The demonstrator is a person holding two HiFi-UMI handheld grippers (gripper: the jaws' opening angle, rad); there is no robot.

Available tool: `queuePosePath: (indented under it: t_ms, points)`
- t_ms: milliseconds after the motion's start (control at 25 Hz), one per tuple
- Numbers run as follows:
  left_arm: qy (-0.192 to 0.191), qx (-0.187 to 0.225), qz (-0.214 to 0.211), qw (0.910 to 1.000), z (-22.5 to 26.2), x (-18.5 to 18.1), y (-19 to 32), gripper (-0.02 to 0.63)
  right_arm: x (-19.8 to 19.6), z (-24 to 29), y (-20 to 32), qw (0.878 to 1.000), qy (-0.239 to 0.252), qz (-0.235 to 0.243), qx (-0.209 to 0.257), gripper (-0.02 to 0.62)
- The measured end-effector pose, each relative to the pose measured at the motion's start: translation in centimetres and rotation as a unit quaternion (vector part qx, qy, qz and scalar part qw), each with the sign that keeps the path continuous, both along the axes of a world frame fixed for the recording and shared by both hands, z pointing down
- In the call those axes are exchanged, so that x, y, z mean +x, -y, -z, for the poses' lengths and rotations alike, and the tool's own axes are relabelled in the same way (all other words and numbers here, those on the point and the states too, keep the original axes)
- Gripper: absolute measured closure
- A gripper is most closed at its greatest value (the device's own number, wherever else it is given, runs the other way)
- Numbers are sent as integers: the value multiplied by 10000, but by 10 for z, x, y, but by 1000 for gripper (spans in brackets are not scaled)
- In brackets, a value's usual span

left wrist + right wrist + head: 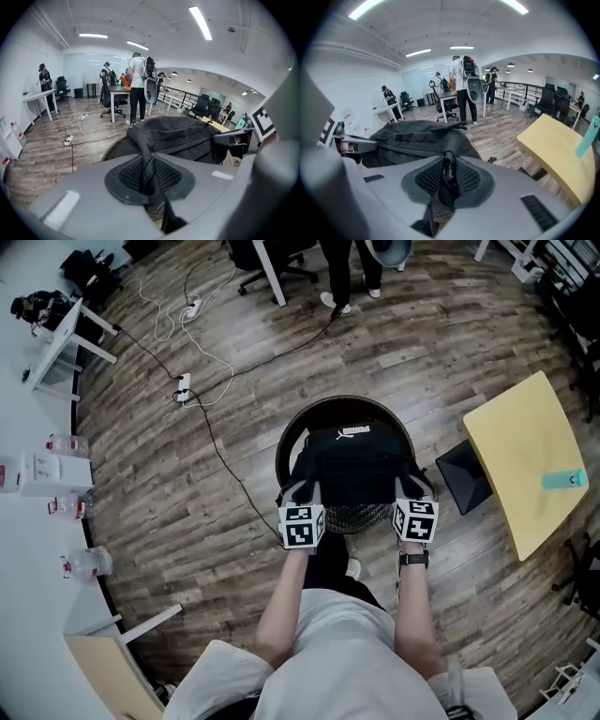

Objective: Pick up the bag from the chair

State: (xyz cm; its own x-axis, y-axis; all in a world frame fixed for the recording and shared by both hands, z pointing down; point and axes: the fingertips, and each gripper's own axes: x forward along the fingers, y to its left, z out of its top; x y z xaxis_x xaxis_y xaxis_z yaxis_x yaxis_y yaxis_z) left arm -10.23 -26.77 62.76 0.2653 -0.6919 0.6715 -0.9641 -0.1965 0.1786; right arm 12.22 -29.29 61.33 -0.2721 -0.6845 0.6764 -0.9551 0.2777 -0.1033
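Bag over chair, pinched by left hand-held gripper, right hand-held gripper

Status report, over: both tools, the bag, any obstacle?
Left tool shut on bag fabric. Right tool shut on it too. Bag lies on round chair. Yellow table at right, apart; nothing blocks.

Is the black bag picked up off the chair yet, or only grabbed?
Done: both grabs look made. The left gripper is shut on a fold of the black bag, and the right gripper is shut on a strap at its other side. In hand: the black bag is held at both near corners, above the round chair. Left: lifting it clear. From above I can't tell whether it has left the seat.
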Motion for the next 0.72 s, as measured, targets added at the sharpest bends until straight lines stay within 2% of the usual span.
queuePosePath:
  t_ms: [160, 440, 720]
  points:
    - [73, 399, -133, 9991, 48, 6, -9, 560, 6, 48, -10, 9994, 67, 9, 339, 529]
    - [83, 1127, -73, 9936, 126, 7, -19, 561, 8, 130, -26, 9936, 151, 127, 1111, 529]
    - [95, 1824, -53, 9832, 200, 12, -29, 561, 13, 203, -41, 9826, 210, 79, 1844, 529]
